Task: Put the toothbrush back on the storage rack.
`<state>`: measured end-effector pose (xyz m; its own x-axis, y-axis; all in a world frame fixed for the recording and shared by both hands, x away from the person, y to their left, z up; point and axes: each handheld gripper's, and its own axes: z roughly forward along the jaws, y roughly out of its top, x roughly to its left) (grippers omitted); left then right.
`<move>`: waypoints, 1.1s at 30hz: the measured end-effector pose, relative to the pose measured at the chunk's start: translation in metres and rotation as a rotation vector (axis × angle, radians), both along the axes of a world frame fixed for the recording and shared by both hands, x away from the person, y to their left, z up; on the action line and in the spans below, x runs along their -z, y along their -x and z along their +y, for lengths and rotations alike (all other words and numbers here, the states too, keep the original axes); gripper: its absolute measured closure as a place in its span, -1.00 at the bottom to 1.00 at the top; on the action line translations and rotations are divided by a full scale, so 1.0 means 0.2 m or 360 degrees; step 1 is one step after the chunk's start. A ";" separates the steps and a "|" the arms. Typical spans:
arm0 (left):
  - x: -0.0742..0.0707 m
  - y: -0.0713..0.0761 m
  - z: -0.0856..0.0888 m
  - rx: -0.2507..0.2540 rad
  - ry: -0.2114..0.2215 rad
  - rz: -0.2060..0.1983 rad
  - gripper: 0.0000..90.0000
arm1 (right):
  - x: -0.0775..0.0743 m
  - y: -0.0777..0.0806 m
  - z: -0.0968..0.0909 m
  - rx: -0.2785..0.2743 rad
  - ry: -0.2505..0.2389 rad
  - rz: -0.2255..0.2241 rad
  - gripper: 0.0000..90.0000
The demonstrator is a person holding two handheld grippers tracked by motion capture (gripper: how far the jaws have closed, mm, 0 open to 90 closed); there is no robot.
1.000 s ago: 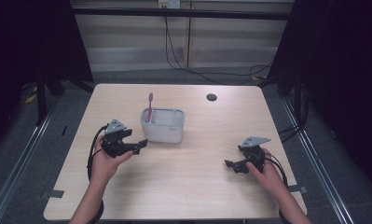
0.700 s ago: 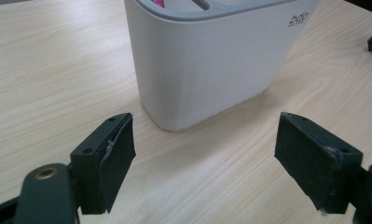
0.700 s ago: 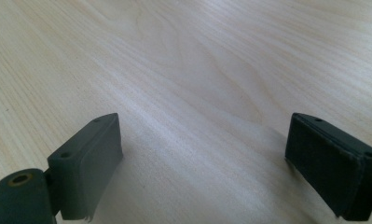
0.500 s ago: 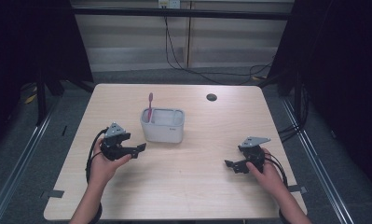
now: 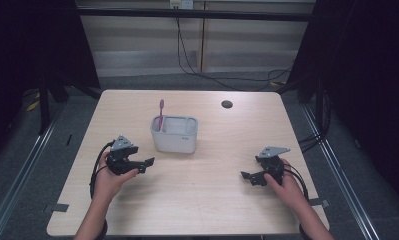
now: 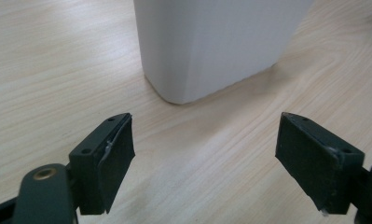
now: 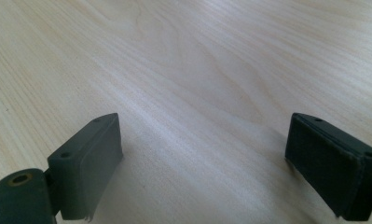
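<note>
My left gripper sits lower left, jaws wide and empty before the white holder — my right gripper, lower right, likewise gapes empty.

High view overlooks table; gripper views skim it closely.

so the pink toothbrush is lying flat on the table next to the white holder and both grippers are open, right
Not quite. The pink toothbrush stands upright inside the white holder, at its left end, as the high view shows. The left gripper and right gripper are indeed open.
</note>
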<state>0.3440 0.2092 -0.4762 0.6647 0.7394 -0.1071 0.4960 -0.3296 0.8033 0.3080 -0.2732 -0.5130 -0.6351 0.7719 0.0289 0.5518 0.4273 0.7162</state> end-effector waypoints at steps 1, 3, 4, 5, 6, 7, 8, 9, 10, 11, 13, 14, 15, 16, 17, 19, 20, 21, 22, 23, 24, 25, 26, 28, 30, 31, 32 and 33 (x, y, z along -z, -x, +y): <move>0.00 0.00 0.00 0.0001 -0.0002 0.0004 -0.58 | 0.00 0.00 0.00 0.0000 0.0000 0.0000 -0.78; 0.01 0.00 0.01 0.0014 -0.0011 0.0002 -0.58 | 0.00 0.00 0.00 0.0000 0.0000 0.0000 -0.78; 0.01 0.00 0.02 0.0025 -0.0020 0.0006 -0.58 | 0.00 0.00 0.00 0.0000 0.0000 0.0000 -0.78; 0.01 0.00 0.02 0.0019 -0.0002 0.0009 -0.58 | 0.00 0.00 0.00 0.0000 0.0000 0.0000 -0.78; 0.01 0.00 0.02 0.0020 -0.0010 0.0004 -0.58 | 0.00 0.00 0.00 0.0000 0.0000 0.0000 -0.78; 0.02 0.00 0.03 0.0033 -0.0027 0.0008 -0.58 | 0.00 0.00 0.00 0.0000 0.0000 0.0000 -0.78; 0.02 0.00 0.03 0.0028 -0.0024 0.0014 -0.58 | 0.00 0.00 0.00 0.0000 0.0000 0.0000 -0.78; 0.02 0.00 0.03 0.0021 -0.0023 0.0011 -0.58 | 0.00 0.00 0.00 0.0000 0.0000 0.0000 -0.78; 0.03 0.00 0.04 0.0029 -0.0039 0.0011 -0.58 | 0.00 0.00 0.00 0.0000 0.0000 0.0000 -0.78; 0.03 0.00 0.04 0.0024 -0.0033 0.0023 -0.58 | 0.00 0.00 0.00 0.0000 0.0000 0.0000 -0.78; 0.04 0.01 0.05 0.0016 -0.0021 0.0031 -0.57 | 0.00 0.00 0.00 0.0000 0.0000 0.0000 -0.78; 0.04 0.01 0.05 0.0015 -0.0036 0.0031 -0.57 | 0.00 0.00 0.00 0.0001 0.0000 0.0001 -0.78; 0.05 0.01 0.05 0.0017 -0.0041 0.0035 -0.57 | 0.00 0.00 0.00 0.0000 0.0000 0.0000 -0.78; 0.05 0.01 0.06 0.0024 -0.0051 0.0038 -0.57 | 0.00 0.00 0.00 0.0000 0.0000 0.0000 -0.78; 0.06 0.01 0.06 0.0025 -0.0062 0.0042 -0.57 | 0.00 0.00 0.00 0.0000 0.0000 0.0000 -0.78; 0.07 0.01 0.06 0.0032 -0.0076 0.0045 -0.57 | 0.00 0.00 0.00 0.0000 0.0000 0.0000 -0.78; 0.07 0.01 0.07 0.0028 -0.0075 0.0044 -0.57 | 0.00 0.00 0.00 0.0001 0.0000 0.0001 -0.78; 0.08 0.01 0.07 0.0032 -0.0074 0.0050 -0.57 | 0.00 0.00 0.00 0.0000 0.0000 0.0000 -0.78; 0.08 0.01 0.07 0.0031 -0.0073 0.0051 -0.57 | 0.00 0.00 0.00 0.0000 0.0000 0.0000 -0.78; 0.08 0.01 0.07 0.0031 -0.0073 0.0051 -0.57 | 0.00 0.00 0.00 0.0000 0.0000 0.0000 -0.78; 0.08 0.01 0.08 0.0038 -0.0094 0.0045 -0.57 | 0.00 0.00 0.00 0.0000 0.0000 0.0000 -0.78; 0.08 0.01 0.08 0.0038 -0.0100 0.0041 -0.57 | 0.00 0.00 0.00 0.0000 0.0000 0.0000 -0.78; 0.08 0.01 0.08 0.0042 -0.0097 0.0050 -0.57 | 0.00 0.00 0.00 0.0000 0.0000 0.0000 -0.78; 0.09 0.02 0.08 0.0043 -0.0111 0.0042 -0.57 | 0.00 0.00 0.00 0.0000 0.0000 0.0000 -0.78; 0.09 0.02 0.08 0.0047 -0.0128 0.0045 -0.57 | 0.00 0.00 0.00 -0.0001 0.0001 -0.0002 -0.78; 0.10 0.02 0.08 0.0050 -0.0136 0.0039 -0.57 | 0.00 0.00 0.00 0.0001 0.0000 0.0001 -0.78; 0.10 0.02 0.08 0.0050 -0.0140 0.0041 -0.57 | 0.00 0.00 0.00 0.0000 0.0000 0.0000 -0.78; 0.10 0.02 0.08 0.0051 -0.0140 0.0044 -0.57 | 0.00 0.00 0.00 0.0000 0.0000 0.0000 -0.78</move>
<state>0.3404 0.2255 -0.4957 0.6857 0.7253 -0.0616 0.5060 -0.4141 0.7566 0.3080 -0.2732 -0.5130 -0.6353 0.7717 0.0285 0.5515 0.4276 0.7163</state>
